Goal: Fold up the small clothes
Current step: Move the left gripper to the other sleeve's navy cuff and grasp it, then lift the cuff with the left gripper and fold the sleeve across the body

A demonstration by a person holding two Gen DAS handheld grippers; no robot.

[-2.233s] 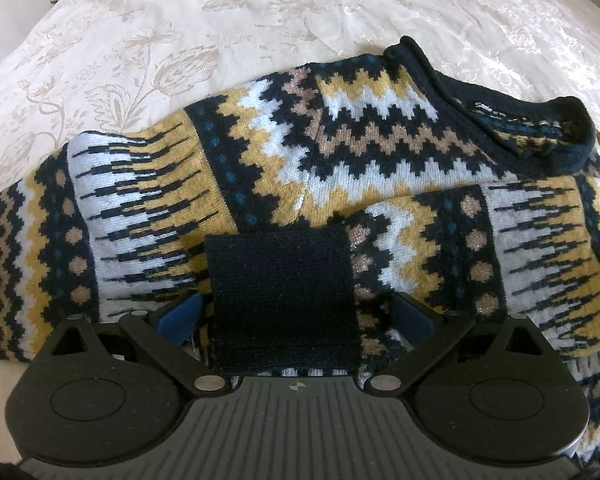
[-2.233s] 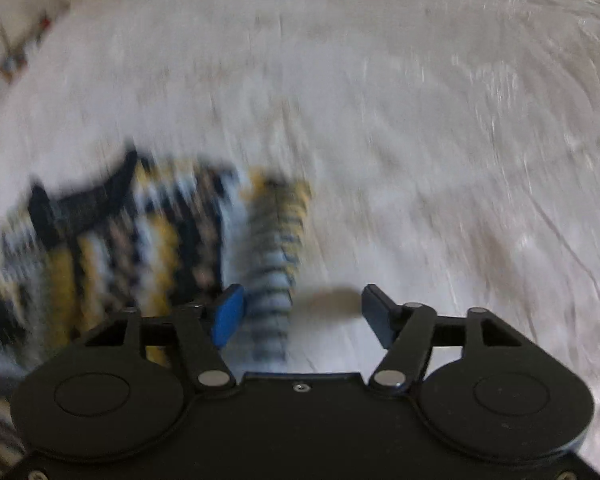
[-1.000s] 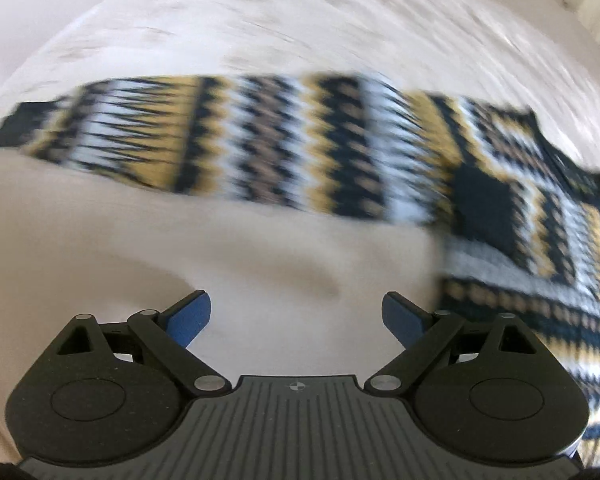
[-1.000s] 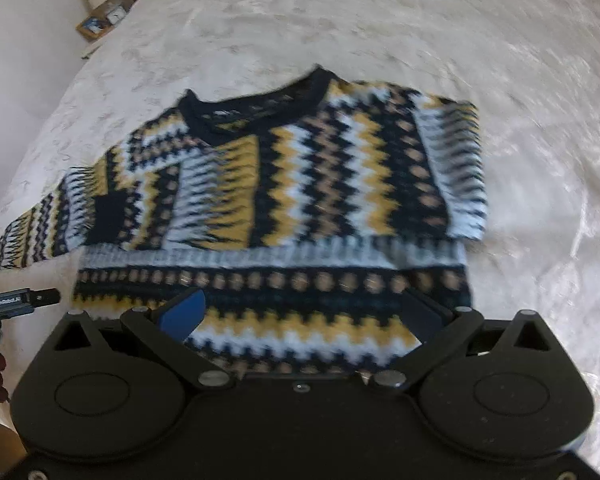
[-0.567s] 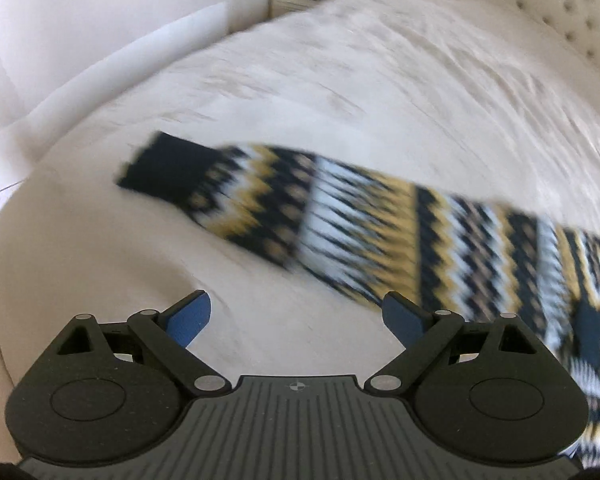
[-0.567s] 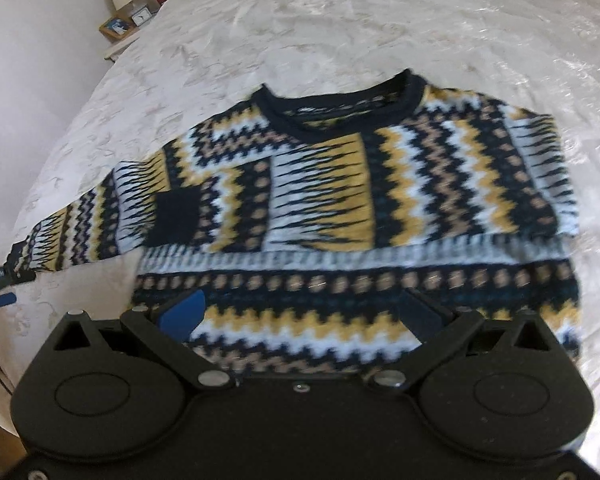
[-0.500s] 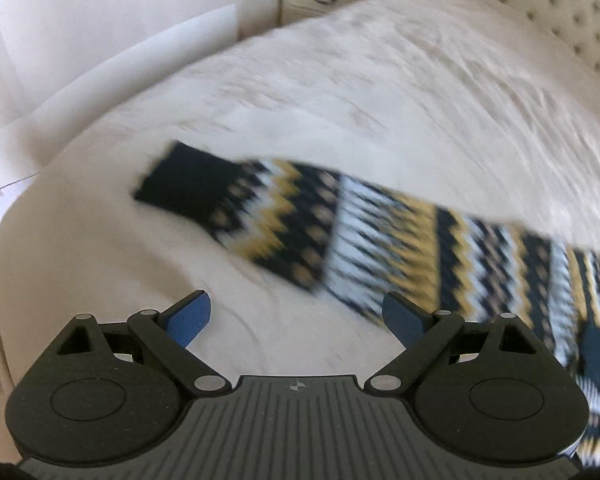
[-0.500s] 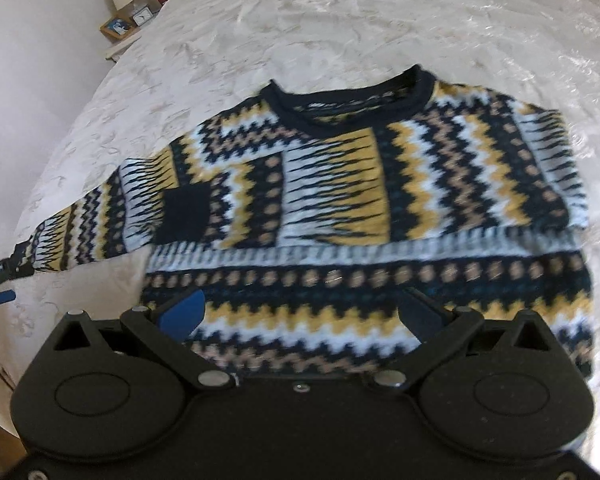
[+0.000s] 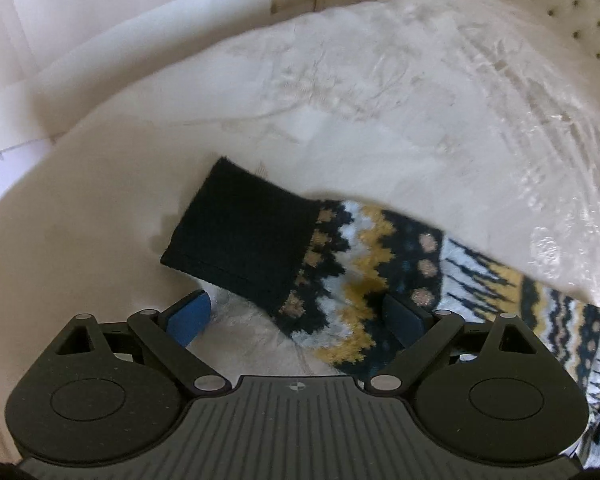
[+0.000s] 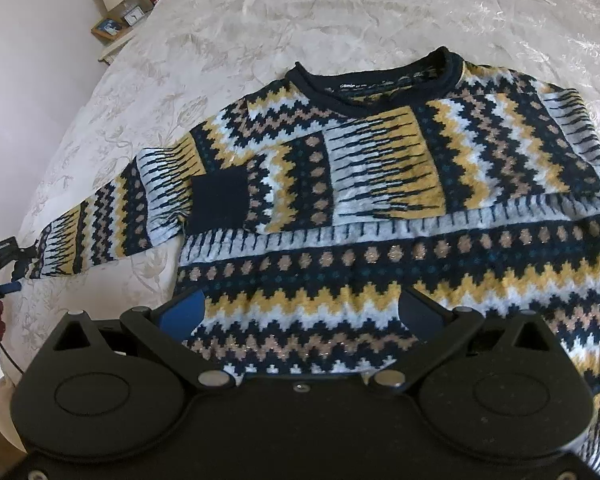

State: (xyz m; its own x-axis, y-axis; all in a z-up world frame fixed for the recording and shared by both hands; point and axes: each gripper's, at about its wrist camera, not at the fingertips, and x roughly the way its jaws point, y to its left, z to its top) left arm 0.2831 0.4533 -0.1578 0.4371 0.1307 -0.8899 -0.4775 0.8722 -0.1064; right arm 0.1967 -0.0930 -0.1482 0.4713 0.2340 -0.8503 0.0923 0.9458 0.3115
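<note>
Left wrist view: left gripper point(image 9: 296, 316), jaws spread, straddles the sweater point(image 10: 380, 200) cuff point(image 9: 240, 236) for folding; right gripper point(image 10: 300, 312), jaws spread, empty, hovers over the hem on the bed point(image 10: 260, 20).

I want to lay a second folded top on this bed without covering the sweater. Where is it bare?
Bare bedspread lies beyond the sweater collar, toward the nightstand. More lies past the outstretched sleeve's dark cuff, toward the bed's edge. The sweater body fills the near side, under the open right tongs.
</note>
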